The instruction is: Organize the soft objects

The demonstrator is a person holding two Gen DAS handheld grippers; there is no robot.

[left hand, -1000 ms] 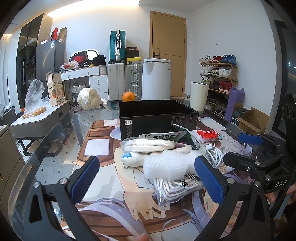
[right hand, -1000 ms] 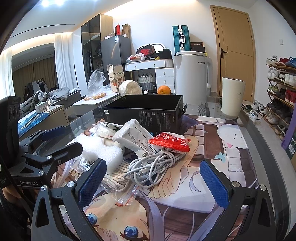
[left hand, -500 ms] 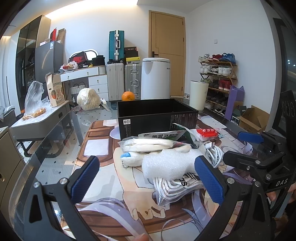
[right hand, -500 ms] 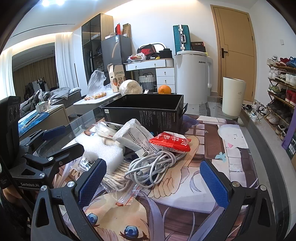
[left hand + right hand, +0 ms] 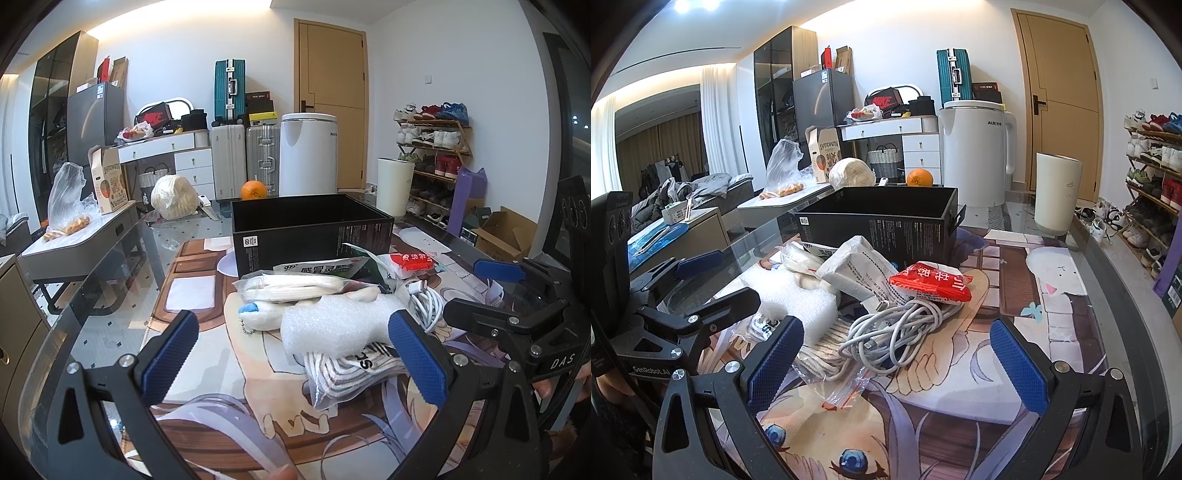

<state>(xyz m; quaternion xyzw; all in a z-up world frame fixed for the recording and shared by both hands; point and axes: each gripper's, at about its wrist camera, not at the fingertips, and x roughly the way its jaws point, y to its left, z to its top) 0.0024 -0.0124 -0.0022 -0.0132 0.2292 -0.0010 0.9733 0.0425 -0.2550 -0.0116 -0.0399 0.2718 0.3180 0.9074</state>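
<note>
Soft items [image 5: 332, 325] beside black box [image 5: 310, 236]

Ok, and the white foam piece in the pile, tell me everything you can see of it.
The foam is a thick white block of soft, pebbly packing foam with rounded edges, lying flat near the front of the pile on the table mat. It rests on a bagged striped textile, against a white plush behind it, with the cable beside it. It lies ahead of the open left gripper; in the left view the right-hand pad overlaps its end, contact unclear. No damage visible.
</note>
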